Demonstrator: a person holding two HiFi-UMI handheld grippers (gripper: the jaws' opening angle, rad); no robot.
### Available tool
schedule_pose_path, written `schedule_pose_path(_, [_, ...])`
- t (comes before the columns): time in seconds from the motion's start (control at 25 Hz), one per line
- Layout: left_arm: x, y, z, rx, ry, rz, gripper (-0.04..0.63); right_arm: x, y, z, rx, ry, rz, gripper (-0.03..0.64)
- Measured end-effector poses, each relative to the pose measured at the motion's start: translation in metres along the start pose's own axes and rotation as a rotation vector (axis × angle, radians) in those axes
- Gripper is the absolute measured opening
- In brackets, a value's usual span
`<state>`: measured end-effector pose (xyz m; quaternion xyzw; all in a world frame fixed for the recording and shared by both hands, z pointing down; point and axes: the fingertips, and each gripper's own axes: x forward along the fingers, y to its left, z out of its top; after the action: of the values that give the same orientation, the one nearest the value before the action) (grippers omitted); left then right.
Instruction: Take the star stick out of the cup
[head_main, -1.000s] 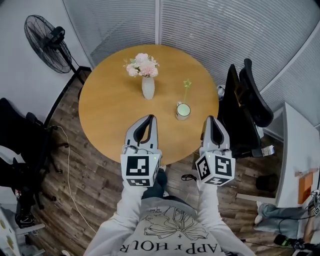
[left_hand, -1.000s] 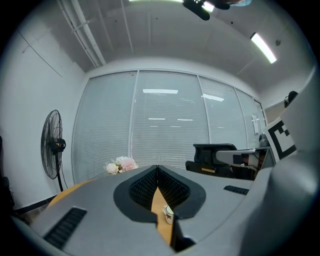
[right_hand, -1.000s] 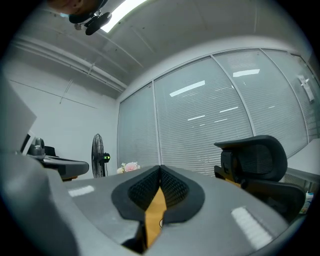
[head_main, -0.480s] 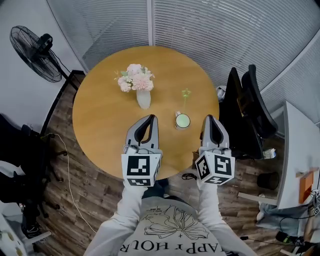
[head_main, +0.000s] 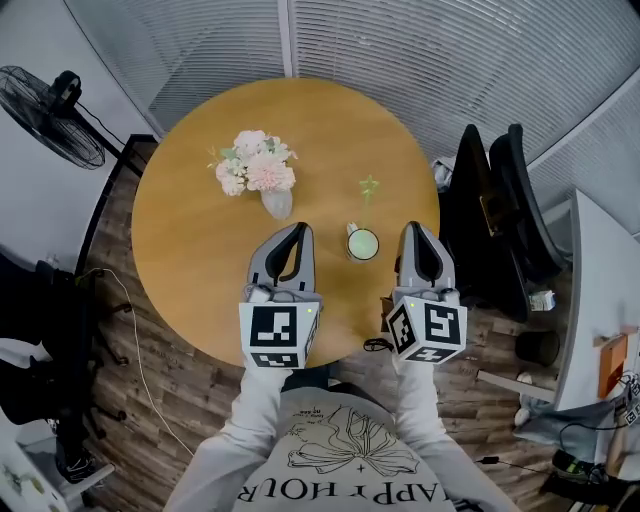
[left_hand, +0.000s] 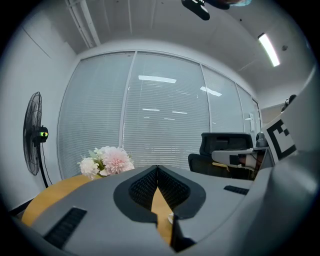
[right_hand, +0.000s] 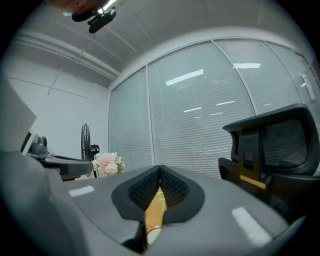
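A small white cup (head_main: 362, 243) with a pale green inside stands on the round wooden table (head_main: 190, 230), right of centre. The thin green star stick (head_main: 368, 190) rises out of it, its star at the top. My left gripper (head_main: 300, 230) is shut and empty, just left of the cup. My right gripper (head_main: 413, 228) is shut and empty, just right of it. Neither touches the cup. In the right gripper view the cup (right_hand: 154, 234) and stick (right_hand: 161, 197) show low in the narrow slot behind the shut right gripper (right_hand: 160, 167). The left gripper (left_hand: 157, 167) also points across the table.
A white vase of pink flowers (head_main: 255, 172) stands left of the cup, just beyond the left gripper. Black office chairs (head_main: 500, 210) crowd the table's right edge. A floor fan (head_main: 45, 100) stands far left. Blinds (head_main: 400, 50) run behind the table.
Both grippers have come forward over the table's near edge. The cup, earlier ahead of their tips, now sits level with and between them. Jaws stayed shut.
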<state>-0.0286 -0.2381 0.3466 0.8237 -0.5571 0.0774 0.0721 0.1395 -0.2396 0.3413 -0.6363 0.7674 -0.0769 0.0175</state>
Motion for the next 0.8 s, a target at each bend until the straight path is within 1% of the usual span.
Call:
schedule_pose_path(0.24, [0.02,-0.001,-0.007,-0.004,0.015,-0.023,0.007,0.016,-0.006,-0.012,0.001,0.027,-0.009,0.011])
schedule_pose_path(0.36, [0.026,-0.001,-0.015,-0.011,0.039,-0.025,0.006,0.021,-0.009,-0.019,0.007,0.041,-0.016,0.012])
schedule_pose_path(0.52, [0.033,0.001,-0.019,-0.013,0.044,-0.035,0.007,0.028,-0.011,-0.028,0.017,0.062,-0.022,0.012])
schedule_pose_path(0.8, [0.041,0.005,-0.035,-0.029,0.079,-0.041,0.006,0.037,-0.013,-0.044,0.032,0.098,-0.029,0.014])
